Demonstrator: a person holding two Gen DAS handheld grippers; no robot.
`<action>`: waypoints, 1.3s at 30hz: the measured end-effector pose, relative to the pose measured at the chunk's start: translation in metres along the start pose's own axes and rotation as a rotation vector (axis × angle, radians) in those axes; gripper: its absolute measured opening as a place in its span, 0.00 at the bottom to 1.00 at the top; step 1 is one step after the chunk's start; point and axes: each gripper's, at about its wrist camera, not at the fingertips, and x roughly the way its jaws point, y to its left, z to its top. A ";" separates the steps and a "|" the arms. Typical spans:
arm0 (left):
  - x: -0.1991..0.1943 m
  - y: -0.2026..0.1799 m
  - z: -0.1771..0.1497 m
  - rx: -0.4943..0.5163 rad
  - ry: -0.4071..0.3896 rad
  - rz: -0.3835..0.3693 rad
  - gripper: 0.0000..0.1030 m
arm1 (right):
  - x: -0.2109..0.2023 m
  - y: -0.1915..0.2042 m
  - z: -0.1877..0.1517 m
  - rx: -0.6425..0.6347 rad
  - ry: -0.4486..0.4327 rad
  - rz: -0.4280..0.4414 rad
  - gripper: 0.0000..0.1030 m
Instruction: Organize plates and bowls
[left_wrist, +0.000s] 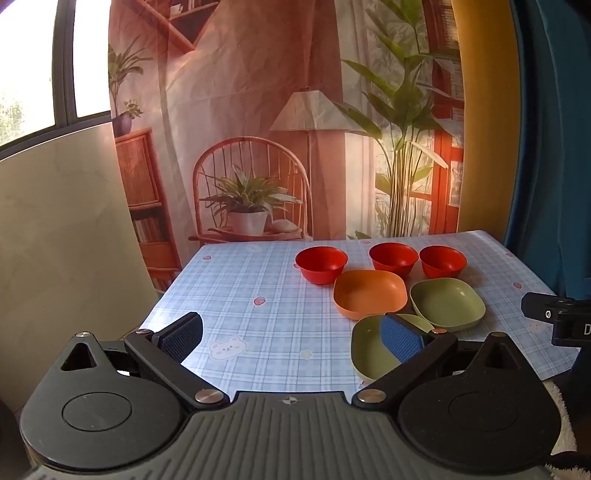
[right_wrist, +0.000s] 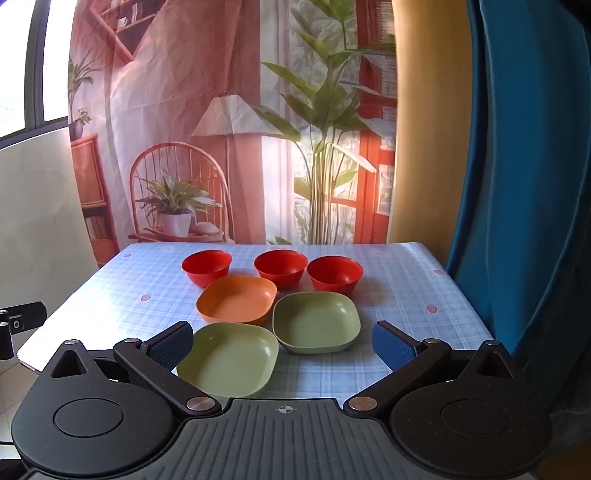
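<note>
Nearest in each wrist view are the wide-spread blue-padded fingers: the left gripper (left_wrist: 293, 338) and the right gripper (right_wrist: 282, 347) both stand open with nothing between the pads. A small crosshair mark sits on each gripper body. At the right edge of the left wrist view a black part of the other tool shows a white letter "D"; the rest of the writing is cut off.

On the tabletop (right_wrist: 406, 302), covered in a pale blue checked cloth with printed bears and hearts, the near green plate (right_wrist: 229, 356) lies closest to the front edge, ahead of the right gripper's left finger. Just behind it, towards the right edge, sits the second green plate (right_wrist: 316, 321), and towards the left the orange plate (right_wrist: 236, 300); the three lie close together, whether touching I cannot tell.

Behind them a row of three red bowls stands upright towards the far edge: left bowl (right_wrist: 207, 266), middle bowl (right_wrist: 280, 267), right bowl (right_wrist: 335, 275).

A printed backdrop (right_wrist: 221, 129) hangs behind the tabletop.
</note>
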 end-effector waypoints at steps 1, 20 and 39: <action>0.000 0.000 0.000 0.000 0.000 0.000 1.00 | 0.001 0.000 0.000 -0.001 0.001 0.000 1.00; 0.000 -0.001 -0.001 0.000 0.001 0.000 1.00 | 0.000 -0.001 -0.001 0.003 0.002 0.000 1.00; 0.001 0.000 -0.002 0.000 0.004 -0.001 1.00 | 0.000 -0.001 0.000 0.003 0.004 0.001 1.00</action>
